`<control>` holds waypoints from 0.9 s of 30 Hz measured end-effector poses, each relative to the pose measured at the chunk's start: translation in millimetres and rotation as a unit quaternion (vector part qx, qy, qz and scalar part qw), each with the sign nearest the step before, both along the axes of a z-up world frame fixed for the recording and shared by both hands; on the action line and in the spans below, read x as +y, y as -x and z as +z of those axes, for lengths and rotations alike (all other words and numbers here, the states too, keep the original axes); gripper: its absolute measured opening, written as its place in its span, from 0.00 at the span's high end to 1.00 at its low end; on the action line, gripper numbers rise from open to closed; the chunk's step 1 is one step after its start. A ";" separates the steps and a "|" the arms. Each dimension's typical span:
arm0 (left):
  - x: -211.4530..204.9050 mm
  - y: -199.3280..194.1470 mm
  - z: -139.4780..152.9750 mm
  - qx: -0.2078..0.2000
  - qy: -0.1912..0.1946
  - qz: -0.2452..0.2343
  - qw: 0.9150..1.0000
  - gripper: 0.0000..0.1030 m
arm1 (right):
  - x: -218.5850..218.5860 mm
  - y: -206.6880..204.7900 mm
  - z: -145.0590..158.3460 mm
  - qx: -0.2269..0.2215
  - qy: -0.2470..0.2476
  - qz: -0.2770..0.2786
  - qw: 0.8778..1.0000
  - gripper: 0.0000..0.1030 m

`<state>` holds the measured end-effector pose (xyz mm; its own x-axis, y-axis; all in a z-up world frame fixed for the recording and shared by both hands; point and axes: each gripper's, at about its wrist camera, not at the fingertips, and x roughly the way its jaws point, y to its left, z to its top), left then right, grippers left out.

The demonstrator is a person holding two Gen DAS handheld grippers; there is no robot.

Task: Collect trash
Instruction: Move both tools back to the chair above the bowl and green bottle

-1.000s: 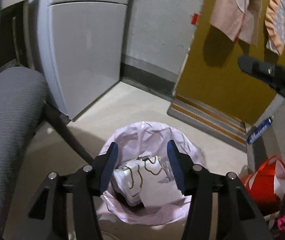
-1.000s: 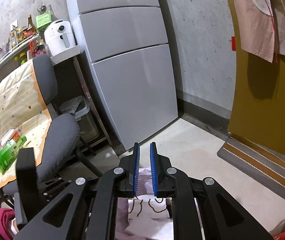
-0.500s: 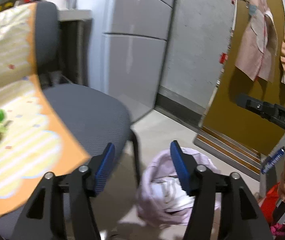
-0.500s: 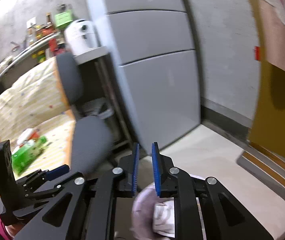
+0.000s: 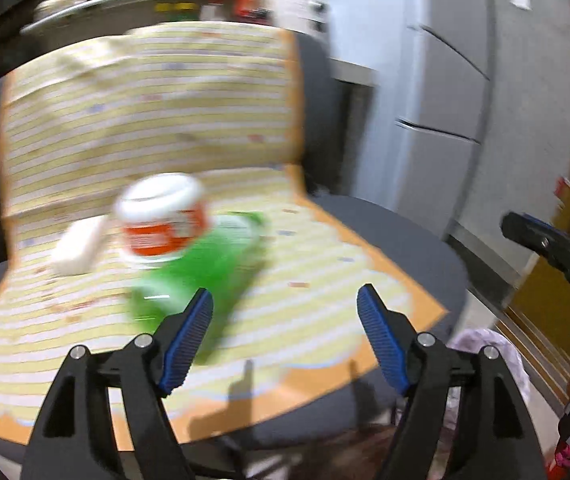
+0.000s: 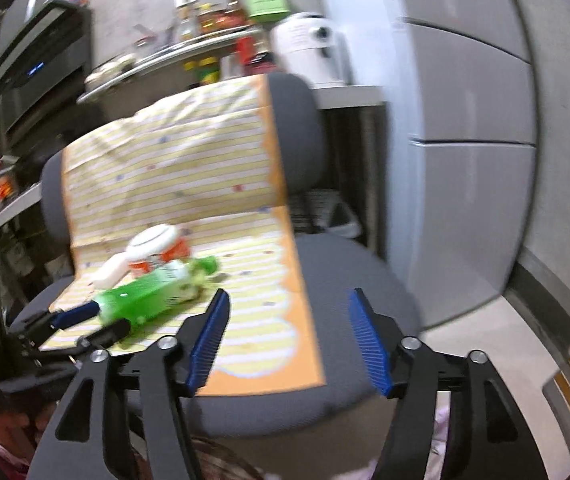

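Both views blurred, so I note only what reads clearly. My left gripper (image 5: pixel 285 312) has its blue-padded jaws spread wide with nothing between them, pointed at a grey office chair (image 5: pixel 417 240) draped with a yellow striped cloth (image 5: pixel 145 120) edged in orange. On the seat part of that cloth lies the trash: a green plastic bottle (image 5: pixel 201 272) on its side, a white tub with an orange label (image 5: pixel 163 220) touching its far end, and a small white block (image 5: pixel 77 244) just beside the tub (what it is I cannot tell). The left jaw's tip overlaps the near end of the bottle in the frame; contact I cannot confirm. My right gripper (image 6: pixel 287 340) is likewise released and empty, over the front right of the seat, well clear of the bottle (image 6: pixel 145 292). A grey fridge (image 6: pixel 465 160) stands to the right of the chair, and a pale pink bag (image 5: pixel 489 344) shows low on the floor beside the seat.
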<state>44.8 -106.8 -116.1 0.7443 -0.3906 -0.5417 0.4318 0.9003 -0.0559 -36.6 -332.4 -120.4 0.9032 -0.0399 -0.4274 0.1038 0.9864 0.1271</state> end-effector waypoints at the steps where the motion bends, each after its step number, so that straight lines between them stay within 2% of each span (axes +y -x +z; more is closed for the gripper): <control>1: 17.7 -3.5 1.7 -0.002 0.004 0.021 1.000 0.29 | 10.7 -7.0 1.1 0.000 0.004 0.012 1.000 0.35; 5: 70.3 -17.1 3.8 -0.005 0.014 0.092 0.996 0.29 | 45.7 -31.1 1.1 0.010 0.017 0.048 0.999 0.34; 8: 103.4 -36.4 -2.1 0.012 0.031 0.139 0.990 0.29 | 66.2 -45.4 -1.7 0.020 0.021 0.065 0.997 0.34; 10: 114.6 -48.5 -8.8 0.022 0.025 0.162 0.986 0.29 | 74.9 -50.3 -3.4 0.023 0.019 0.072 0.997 0.34; 13: 119.8 -74.3 -25.7 0.046 -0.006 0.186 0.981 0.29 | 83.7 -54.9 -6.4 0.029 0.023 0.079 0.996 0.34; 16: 120.7 -92.6 -42.4 0.090 0.001 0.171 0.981 0.29 | 86.0 -58.1 -9.5 0.037 0.026 0.079 0.996 0.34; 18: 114.6 -93.5 -47.8 0.103 0.013 0.142 0.984 0.30 | 82.9 -59.6 -11.4 0.042 0.022 0.076 0.996 0.34; 23: 67.4 -75.1 -50.9 0.101 0.010 0.031 0.994 0.31 | 73.2 -67.4 -14.6 0.047 -0.004 0.074 0.996 0.33; 27: 39.5 -60.8 -48.9 0.082 -0.017 -0.004 0.996 0.31 | 66.7 -81.1 -13.9 0.052 -0.020 0.085 0.995 0.31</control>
<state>105.6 -67.3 -165.0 0.6418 -0.3753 -0.6688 0.4266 0.8994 -0.0953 44.5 -265.8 -134.3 0.8460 0.1286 -0.5175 -0.0498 0.9853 0.1635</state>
